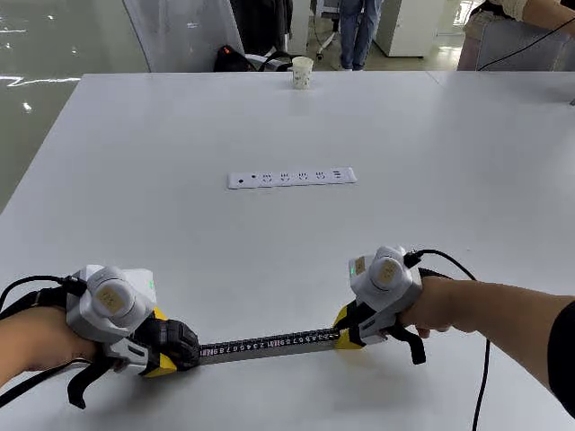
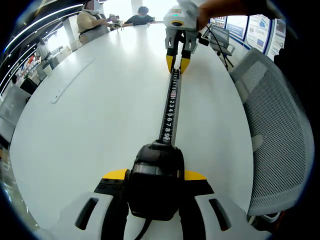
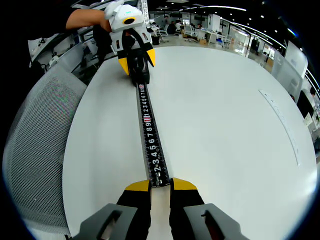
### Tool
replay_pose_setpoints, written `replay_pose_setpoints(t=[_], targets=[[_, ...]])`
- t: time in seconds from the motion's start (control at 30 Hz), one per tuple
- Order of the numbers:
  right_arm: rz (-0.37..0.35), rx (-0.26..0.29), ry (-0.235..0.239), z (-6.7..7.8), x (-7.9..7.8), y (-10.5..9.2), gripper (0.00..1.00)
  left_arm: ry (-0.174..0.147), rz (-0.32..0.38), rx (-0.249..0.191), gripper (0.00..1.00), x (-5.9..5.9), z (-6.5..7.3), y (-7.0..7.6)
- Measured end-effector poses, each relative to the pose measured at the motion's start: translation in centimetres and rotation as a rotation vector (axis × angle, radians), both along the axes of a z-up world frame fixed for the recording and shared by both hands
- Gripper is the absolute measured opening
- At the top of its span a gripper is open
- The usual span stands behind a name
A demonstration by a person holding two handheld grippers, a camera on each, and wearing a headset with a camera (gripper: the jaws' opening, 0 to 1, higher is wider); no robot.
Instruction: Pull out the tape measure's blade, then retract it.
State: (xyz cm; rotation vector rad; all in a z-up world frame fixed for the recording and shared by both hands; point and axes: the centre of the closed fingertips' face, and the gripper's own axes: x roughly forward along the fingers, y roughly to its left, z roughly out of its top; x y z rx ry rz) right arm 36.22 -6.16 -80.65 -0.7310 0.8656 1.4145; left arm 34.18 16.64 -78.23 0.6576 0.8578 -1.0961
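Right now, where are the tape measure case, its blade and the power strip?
tape measure case [image 2: 155,180], left gripper view, black housing top.
blade [image 3: 150,140], right gripper view, numbered mid-length.
power strip [image 1: 292,178], head view, middle sockets.

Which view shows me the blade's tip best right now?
The right gripper view: the blade ends right between the right gripper's jaws, numbers legible. The left gripper view shows it running from the case to the far jaws; the head view shows it small.
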Motion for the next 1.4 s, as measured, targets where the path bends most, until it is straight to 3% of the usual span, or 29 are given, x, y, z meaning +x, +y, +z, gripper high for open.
replay_pose_setpoints(t=[1.4], targets=[[-0.021,-0.018,0.005,0.0,0.2,-1.8,0.09,-0.005,0.0,0.001,0.33,-0.1,0.2,-0.2]])
